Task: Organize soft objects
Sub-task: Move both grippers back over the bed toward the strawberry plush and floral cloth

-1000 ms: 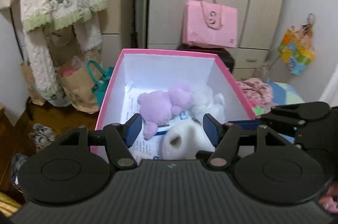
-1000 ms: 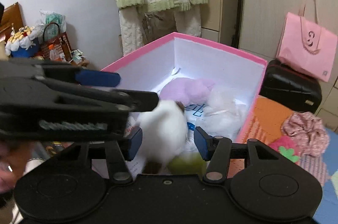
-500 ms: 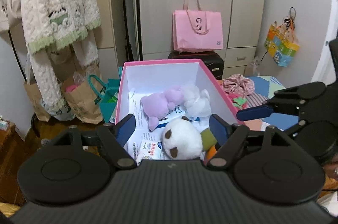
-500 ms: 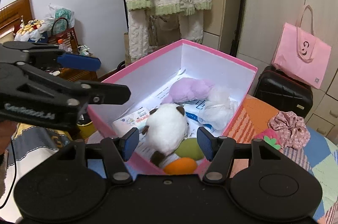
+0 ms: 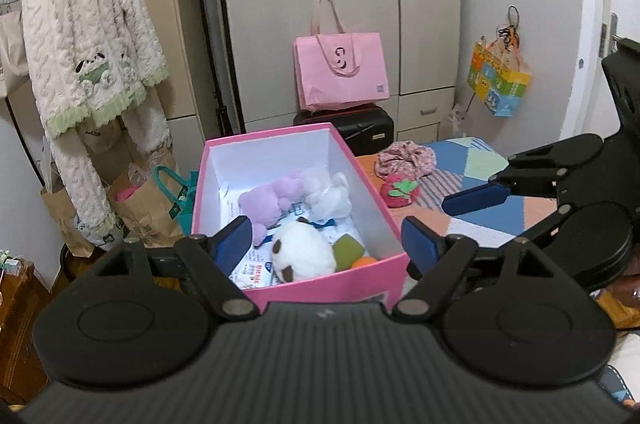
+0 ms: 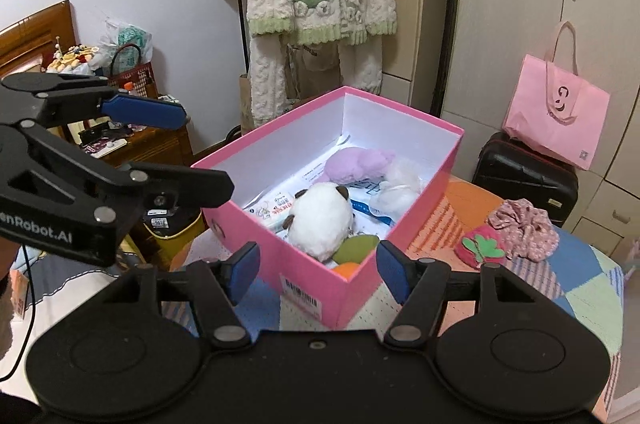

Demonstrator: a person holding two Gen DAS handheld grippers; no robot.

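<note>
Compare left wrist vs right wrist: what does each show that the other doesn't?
Left wrist only: a multicoloured paper bag hanging on the white wall, and brown paper bags on the floor under the coat rack.

Right wrist only: a dark wooden side table with clutter, and the barcode label on the box's outer wall.

Both: the pink cardboard box, white plush panda, lilac plush toy, red strawberry plush, and pink tote bag.

Fluffy plush panda (image 6: 320, 220) lies in a smooth, matt pink cardboard box (image 6: 312, 276) on patchwork cloth (image 6: 580, 288).
</note>
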